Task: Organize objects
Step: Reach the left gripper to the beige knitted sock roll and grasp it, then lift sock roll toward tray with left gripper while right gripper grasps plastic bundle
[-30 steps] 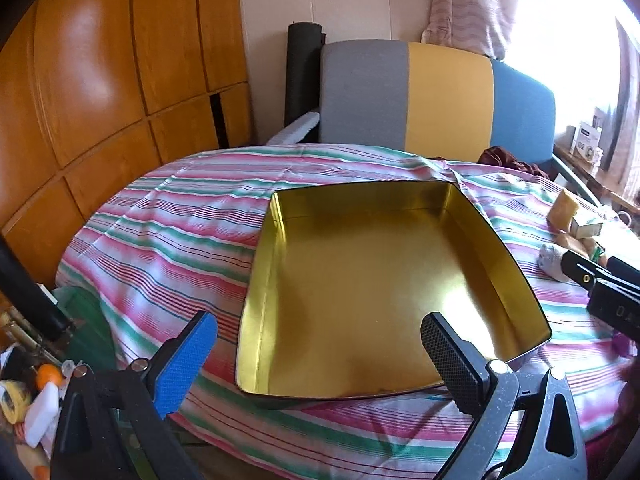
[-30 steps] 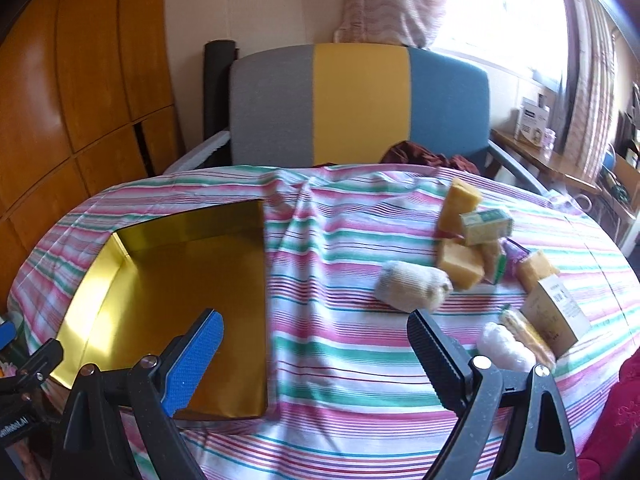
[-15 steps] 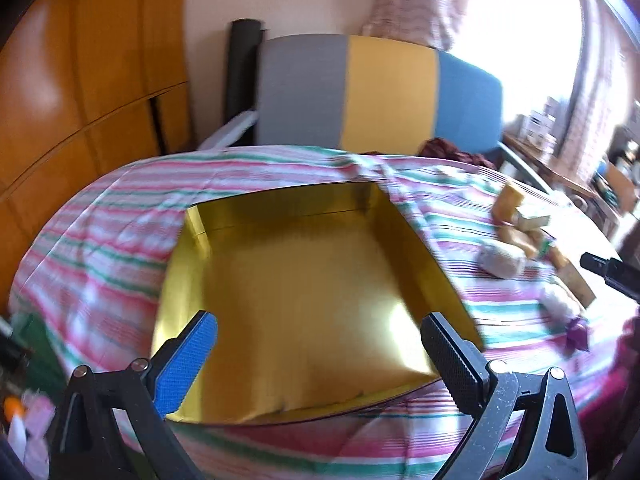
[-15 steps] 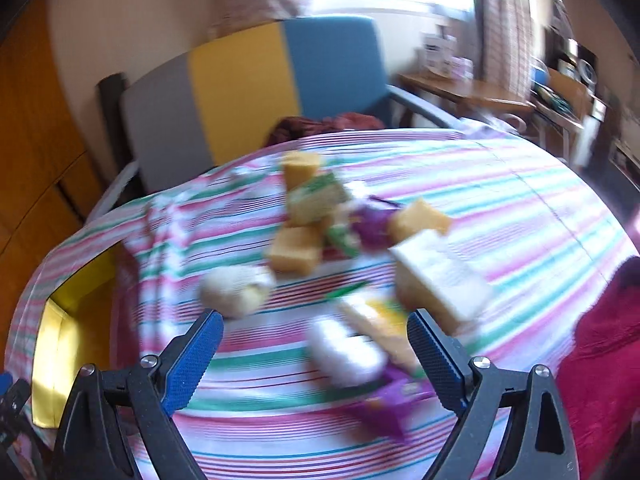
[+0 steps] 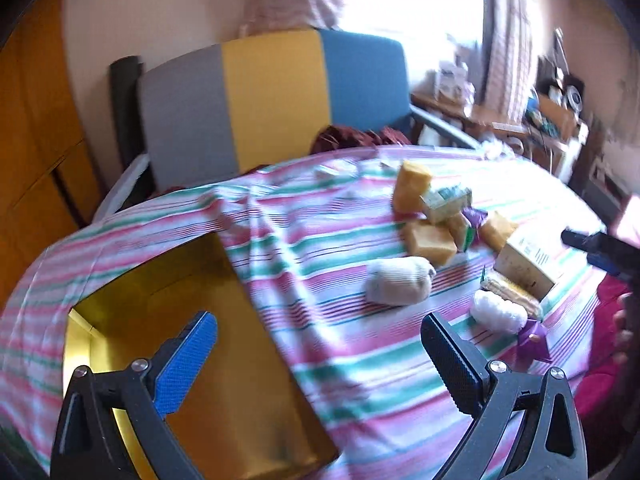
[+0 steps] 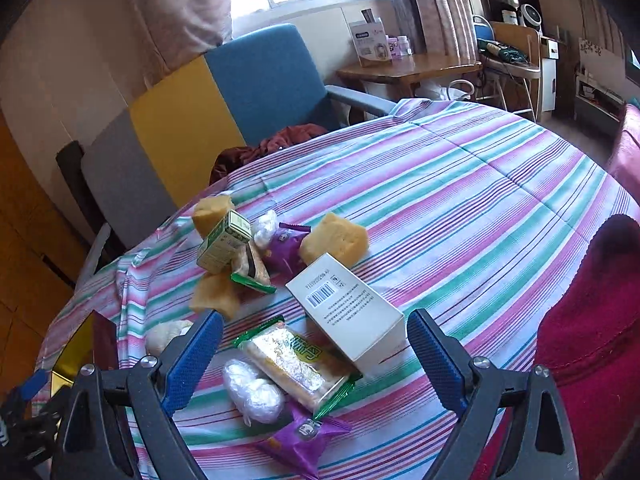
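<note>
The left gripper [image 5: 320, 364] is hovering with its fingers spread wide, gripping nothing. The gold tin [image 5: 224, 380] is lying under its blue left finger [image 5: 188, 360], and a rolled beige bundle [image 5: 400, 286] is sitting ahead, between the two fingers. The right gripper [image 6: 314, 360] is likewise gaping and empty. Between its fingers, a clear wrapped snack bar [image 6: 294, 362] is lying just beside a white wrapped ball [image 6: 252, 394], with the white box [image 6: 346, 314] leaning on the bar toward the right finger [image 6: 434, 358]. A purple packet [image 6: 302, 436] is lying nearest the camera, yellow sponges [image 6: 334, 238] farther ahead.
</note>
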### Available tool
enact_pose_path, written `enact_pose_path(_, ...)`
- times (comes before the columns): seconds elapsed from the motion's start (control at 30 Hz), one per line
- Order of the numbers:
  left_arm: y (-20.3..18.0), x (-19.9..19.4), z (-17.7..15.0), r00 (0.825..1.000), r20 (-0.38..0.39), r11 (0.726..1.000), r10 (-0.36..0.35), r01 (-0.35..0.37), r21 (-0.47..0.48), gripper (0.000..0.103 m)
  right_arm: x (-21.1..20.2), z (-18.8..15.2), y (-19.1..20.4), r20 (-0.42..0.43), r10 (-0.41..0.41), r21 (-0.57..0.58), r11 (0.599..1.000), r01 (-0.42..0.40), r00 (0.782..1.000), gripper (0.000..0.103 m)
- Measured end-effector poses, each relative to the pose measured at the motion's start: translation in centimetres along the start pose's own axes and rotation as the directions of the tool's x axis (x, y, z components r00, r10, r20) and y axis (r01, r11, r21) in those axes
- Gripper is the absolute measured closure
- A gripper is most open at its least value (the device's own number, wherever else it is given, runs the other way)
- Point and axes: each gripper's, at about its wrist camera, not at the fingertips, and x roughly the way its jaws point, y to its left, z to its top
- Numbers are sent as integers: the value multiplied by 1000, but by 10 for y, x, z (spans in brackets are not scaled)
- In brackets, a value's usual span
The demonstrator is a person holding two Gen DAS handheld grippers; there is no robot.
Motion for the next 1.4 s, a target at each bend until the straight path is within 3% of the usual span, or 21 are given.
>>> enact_pose_path(0.23,-45,67,20,995,-92,996,-30,37,76,4,-2,-1,-2,0,63,19,998,-63,998,8)
enact_pose_path(0.53,-74,133,34,985,-169,995,-28,44,94,4,2,-1,-6,-13,100,49,994,-99,995,8)
enact_pose_path(0.6,-73,147,34,979,-199,996,-34,50,76,11,2,-1,-6,-16,103,47,994,-102,995,8)
enact_pose_path(0.67,-71,155,32,968,-232,993,-100,110,34,31,3,-1,-5,-19,102,44,994,-101,995,8)
enact_pose_path(0.7,-69,156,31,963,-235,990,-135,140,5,34,3,-1,-4,-21,102,41,994,-101,995,8)
enact_pose_path(1.07,-57,92,8,971,-161,984,-178,178,-19,35,13,-9,21,-110,99,-89,990,-109,989,24)
enact_pose_path(1.17,-48,69,1,975,-130,984,-179,179,-9,35,19,-15,39,-174,114,-173,974,-145,978,33)
enact_pose_path(1.27,-37,48,-8,979,-105,984,-175,176,0,35,33,-28,63,-276,119,-265,944,-195,954,39)
enact_pose_path(1.4,-17,26,-17,981,-85,984,-176,173,-34,35,56,-47,85,-358,2,-393,907,-153,934,46)
